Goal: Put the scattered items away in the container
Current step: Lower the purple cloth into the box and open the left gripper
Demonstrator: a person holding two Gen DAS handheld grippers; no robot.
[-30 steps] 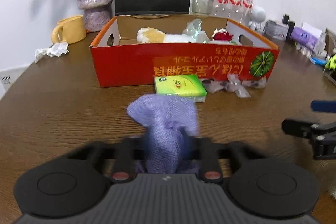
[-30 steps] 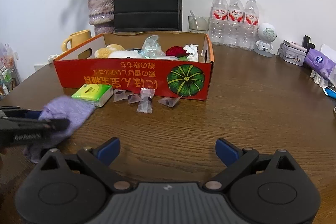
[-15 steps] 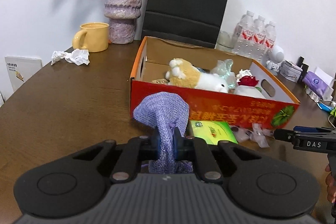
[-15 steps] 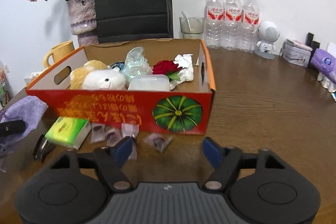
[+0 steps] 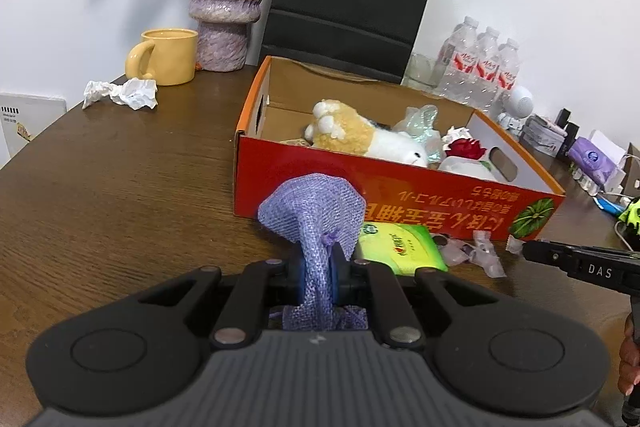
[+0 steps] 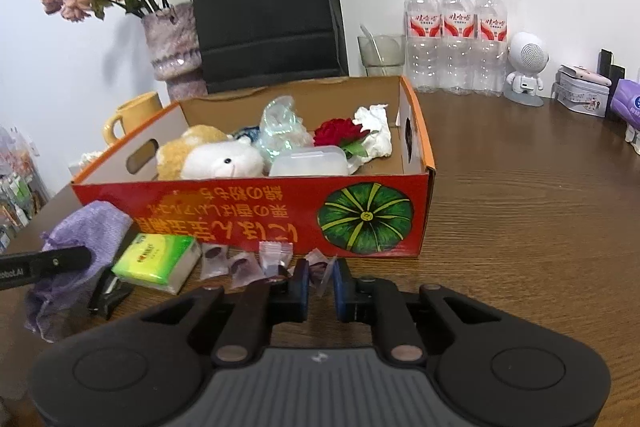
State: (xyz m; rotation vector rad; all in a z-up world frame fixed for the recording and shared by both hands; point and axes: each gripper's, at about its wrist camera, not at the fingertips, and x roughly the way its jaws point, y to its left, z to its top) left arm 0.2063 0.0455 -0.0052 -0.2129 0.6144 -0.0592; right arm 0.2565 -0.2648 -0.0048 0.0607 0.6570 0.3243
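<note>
My left gripper (image 5: 320,267) is shut on a purple mesh pouch (image 5: 316,215) and holds it up in front of the red cardboard box (image 5: 400,195). The box (image 6: 248,215) holds a plush toy (image 6: 208,159), a red rose (image 6: 338,133) and a clear container (image 6: 308,163). My right gripper (image 6: 320,277) has closed on a small clear candy packet (image 6: 320,267) in front of the box. More candy packets (image 6: 244,265), a green tissue pack (image 6: 158,259) and a black clip (image 6: 108,291) lie on the table beside it. The pouch also shows in the right wrist view (image 6: 80,247).
Behind the box stand a vase of dried flowers (image 6: 172,43), a black paper bag (image 6: 268,11), a yellow mug (image 5: 164,57), a glass (image 6: 380,55) and three water bottles (image 6: 454,35). Crumpled paper (image 5: 120,93) lies at the far left. Small items line the right edge (image 6: 580,91).
My left gripper lifted the pouch and swung left of the box front. My right gripper moved down to the candy packets and closed from wide open onto one.
</note>
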